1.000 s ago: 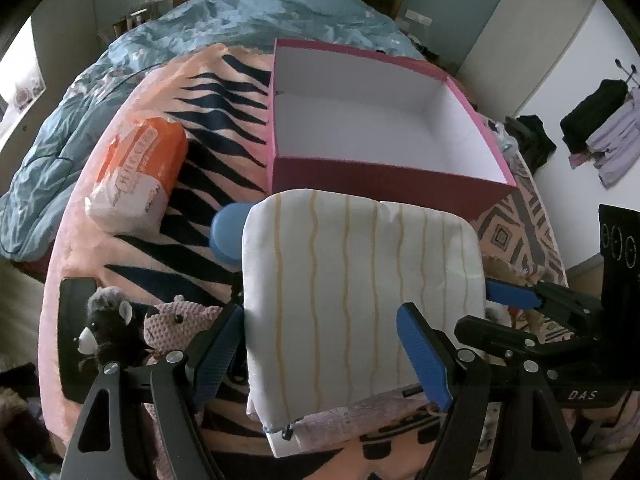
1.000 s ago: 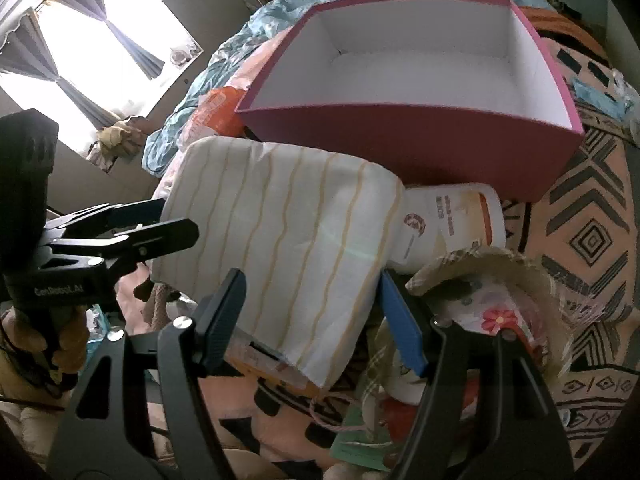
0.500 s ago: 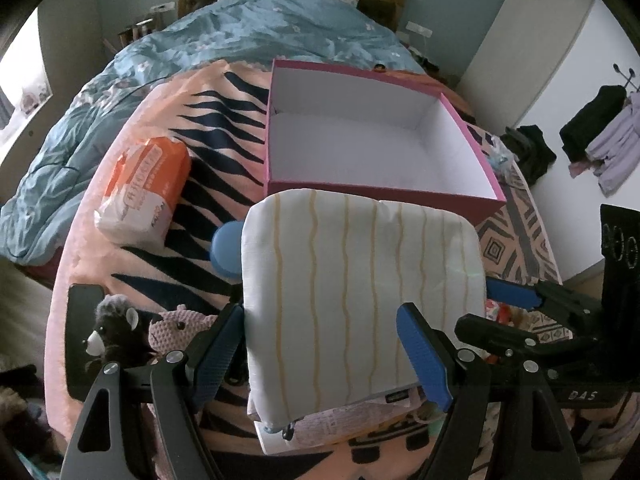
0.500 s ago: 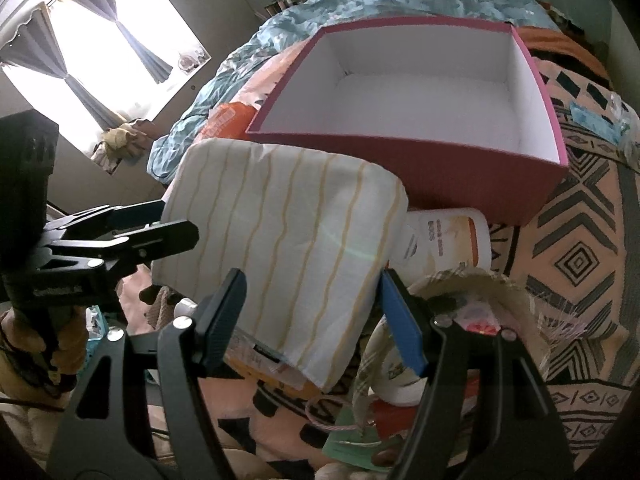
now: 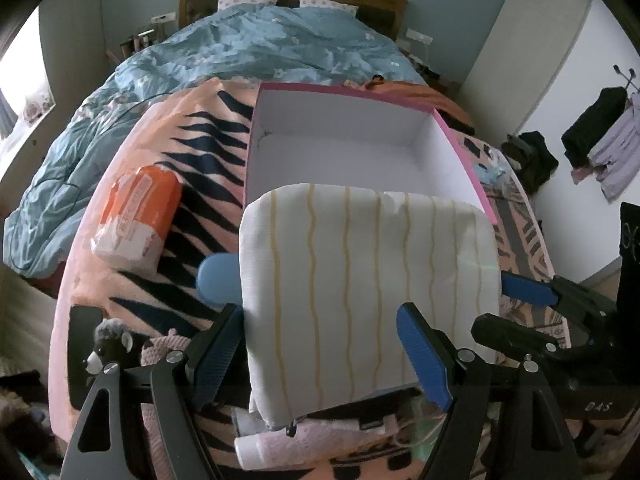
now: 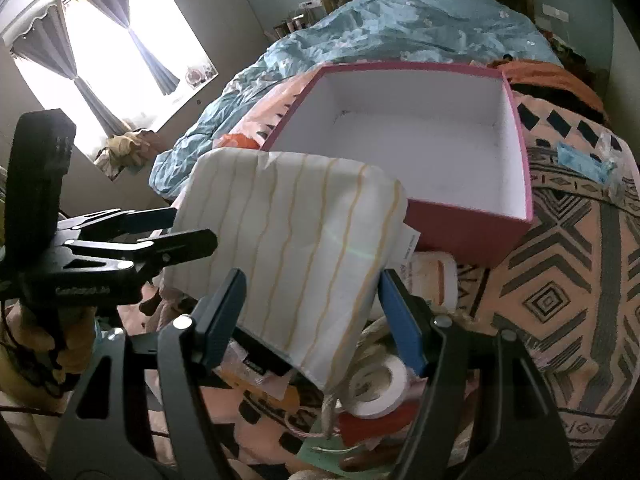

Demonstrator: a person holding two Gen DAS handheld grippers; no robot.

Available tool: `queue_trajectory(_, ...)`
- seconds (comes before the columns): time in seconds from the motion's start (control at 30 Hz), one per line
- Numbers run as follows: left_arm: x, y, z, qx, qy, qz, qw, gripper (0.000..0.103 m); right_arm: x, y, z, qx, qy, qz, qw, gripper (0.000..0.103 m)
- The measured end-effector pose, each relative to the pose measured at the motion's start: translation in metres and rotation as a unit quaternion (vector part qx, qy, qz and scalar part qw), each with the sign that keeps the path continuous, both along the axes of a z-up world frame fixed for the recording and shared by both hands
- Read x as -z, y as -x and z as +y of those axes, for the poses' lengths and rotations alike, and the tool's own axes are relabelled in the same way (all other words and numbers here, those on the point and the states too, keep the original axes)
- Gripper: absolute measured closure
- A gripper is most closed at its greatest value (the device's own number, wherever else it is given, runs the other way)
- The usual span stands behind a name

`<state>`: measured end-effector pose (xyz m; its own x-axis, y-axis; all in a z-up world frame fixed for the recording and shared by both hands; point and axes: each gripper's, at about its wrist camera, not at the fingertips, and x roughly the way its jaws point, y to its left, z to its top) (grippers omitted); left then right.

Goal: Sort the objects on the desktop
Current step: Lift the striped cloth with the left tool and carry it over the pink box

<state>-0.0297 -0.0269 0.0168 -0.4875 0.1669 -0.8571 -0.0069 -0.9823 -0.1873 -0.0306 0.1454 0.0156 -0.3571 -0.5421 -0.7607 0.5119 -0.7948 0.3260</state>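
A white cushion-like pack with wavy yellow stripes (image 5: pixel 360 288) hangs in the air in front of an empty pink box with a white inside (image 5: pixel 340 116). My left gripper (image 5: pixel 320 356) is shut on the pack's near left part, and the pack fills the gap between its blue pads. From the other side my right gripper (image 6: pixel 310 316) is shut on the same striped pack (image 6: pixel 288 240). The right wrist view shows the pink box (image 6: pixel 472 228) just beyond the pack's far edge. The pack hides the box's front wall in the left wrist view.
An orange and white packet (image 5: pixel 136 216) lies left of the box on a patterned blanket. A blue round thing (image 5: pixel 218 280) and plush toys (image 5: pixel 116 344) sit below left. Under the pack lie a tape roll (image 6: pixel 380 388) and a white bottle (image 6: pixel 434 280).
Both grippers have risen together with the striped pack. The box and bed sit lower in both views, so more of the box's inside shows. Jaw gaps look unchanged.
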Motion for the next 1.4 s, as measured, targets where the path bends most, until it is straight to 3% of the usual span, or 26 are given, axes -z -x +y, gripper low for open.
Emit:
queue_trajectory(0.53, -0.011, 0.037, 0.02, 0.004, 0.004, 0.003, 1.0, 0.023, -0.021, 0.026, 0.019, 0.002, -0.001, 0.041, 0.999, 0.032)
queue_trajectory(1.4, -0.016, 0.099, 0.011, 0.014, 0.015, 0.014, 0.9997, 0.023, -0.025, 0.08, 0.005, 0.027, -0.008, 0.056, 0.998, 0.033)
